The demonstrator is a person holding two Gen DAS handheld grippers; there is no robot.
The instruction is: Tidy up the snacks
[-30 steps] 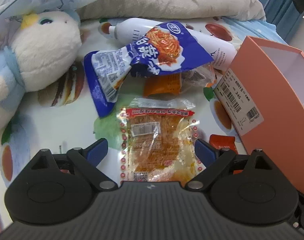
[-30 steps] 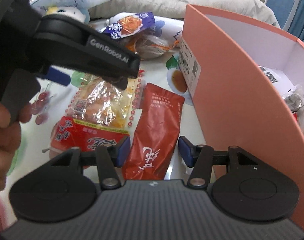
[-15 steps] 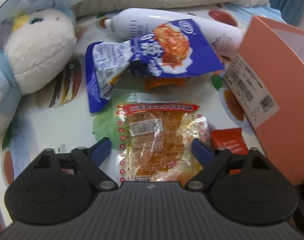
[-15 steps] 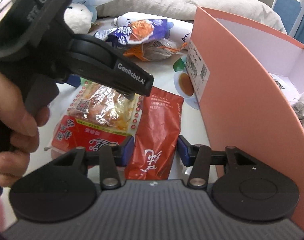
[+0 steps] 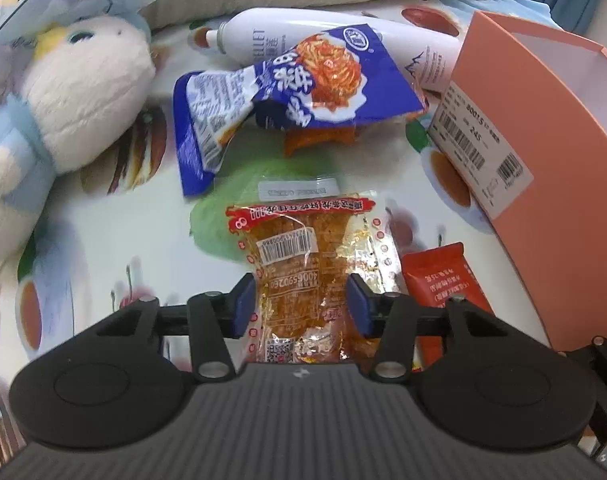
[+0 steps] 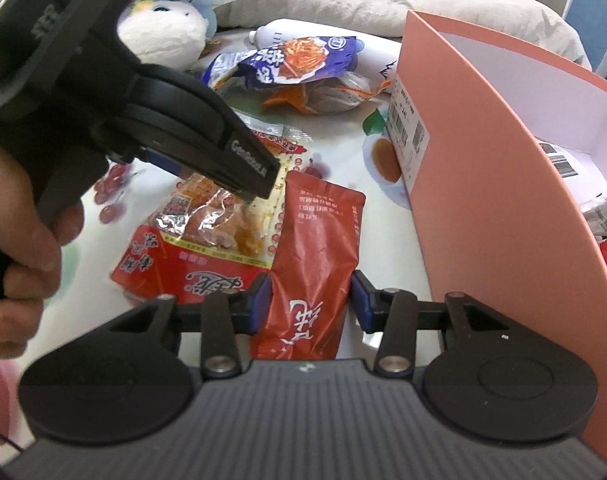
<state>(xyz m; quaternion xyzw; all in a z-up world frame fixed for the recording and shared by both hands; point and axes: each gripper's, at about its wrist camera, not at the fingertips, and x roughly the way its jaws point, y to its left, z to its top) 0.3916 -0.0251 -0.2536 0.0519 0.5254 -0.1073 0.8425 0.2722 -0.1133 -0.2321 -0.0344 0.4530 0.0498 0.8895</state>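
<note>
Step in hand: both grippers are closing on one snack packet each; neither packet is lifted yet, and both lie flat on the printed bench cover.

Left gripper (image 5: pixel 301 306): jaws at a middling gap and just been closing. The clear packet of orange snack (image 5: pixel 303 276) sits between the blue pads, its film bunched at both sides where they meet it, so the grip appears made.

Clear packet, lie: long axis runs straight away from the jaws. The red printed header is at the far end; the end with the square code is nearest the gripper body.

Right gripper (image 6: pixel 309 300): jaws narrower than middling and just been closing. The red foil sachet (image 6: pixel 317 256) lies between them; its left edge touches the left pad, while a sliver of bench shows before the right pad, so contact there cannot be confirmed.

Red sachet, lie: long axis runs away from the jaws, leaning slightly right at the far end. Its near end passes under the gripper body.

Destination: the salmon-pink box (image 6: pixel 499 184) stands open just right of the right jaws; wrapped items already lie inside.

Next move, judged: finish the squeeze, lift each packet clear, then carry it over the box wall. The right sachet has the shorter path.

Not yet handled: the blue noodle-snack bag (image 5: pixel 303 80), beyond the left jaws, lying on a white bottle (image 5: pixel 335 36).
</note>
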